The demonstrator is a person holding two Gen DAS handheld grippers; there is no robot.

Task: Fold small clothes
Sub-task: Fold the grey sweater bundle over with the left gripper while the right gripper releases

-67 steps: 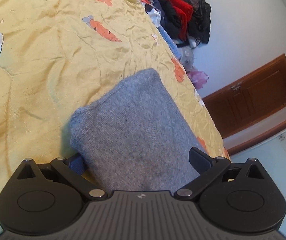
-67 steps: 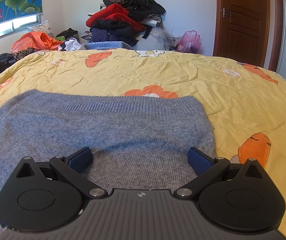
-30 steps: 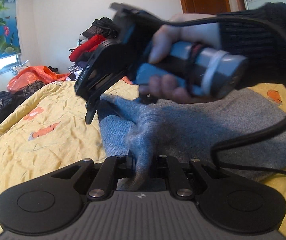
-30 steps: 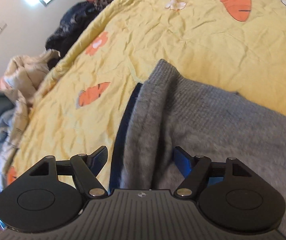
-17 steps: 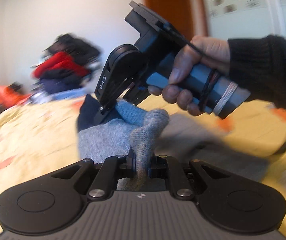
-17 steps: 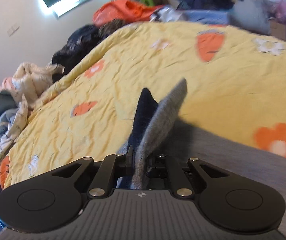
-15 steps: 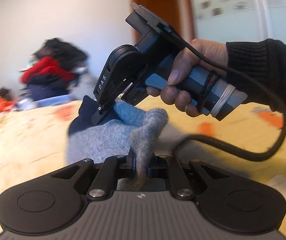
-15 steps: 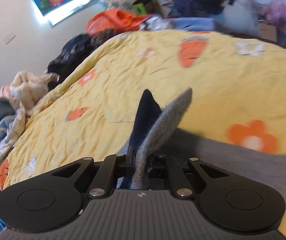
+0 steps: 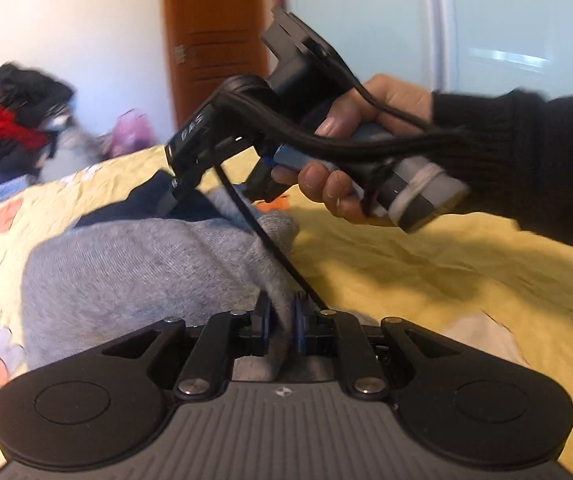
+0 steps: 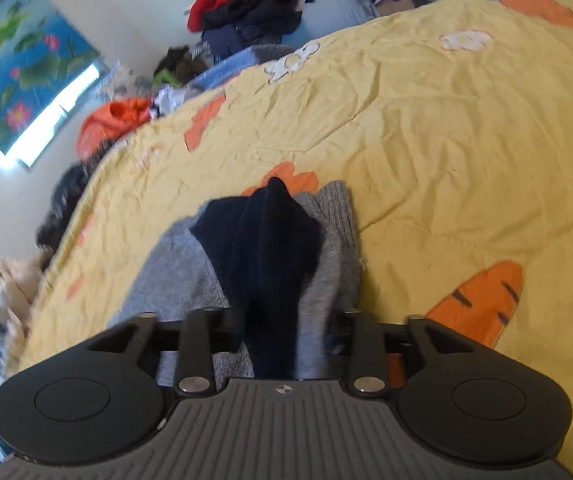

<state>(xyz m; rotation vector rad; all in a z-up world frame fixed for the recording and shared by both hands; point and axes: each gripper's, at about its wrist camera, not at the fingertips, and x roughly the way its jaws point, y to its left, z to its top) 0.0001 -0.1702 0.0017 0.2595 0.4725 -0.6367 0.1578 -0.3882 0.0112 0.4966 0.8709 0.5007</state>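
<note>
here both hand-held grippers, left hand-held gripper [image 9: 280,330] and right hand-held gripper [image 10: 286,334], pinch the grey sweater [image 9: 138,268].

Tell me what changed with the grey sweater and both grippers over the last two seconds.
Both grippers, open over the flat grey sweater before, closed on its edge: left gripper, right gripper. They lifted it and carried it over, exposing navy fabric. The yellow bedspread stayed put.

Grey garment [image 9: 134,268], navy inside; yellow bedspread [image 10: 446,128], seemingly orange carrots.
</note>
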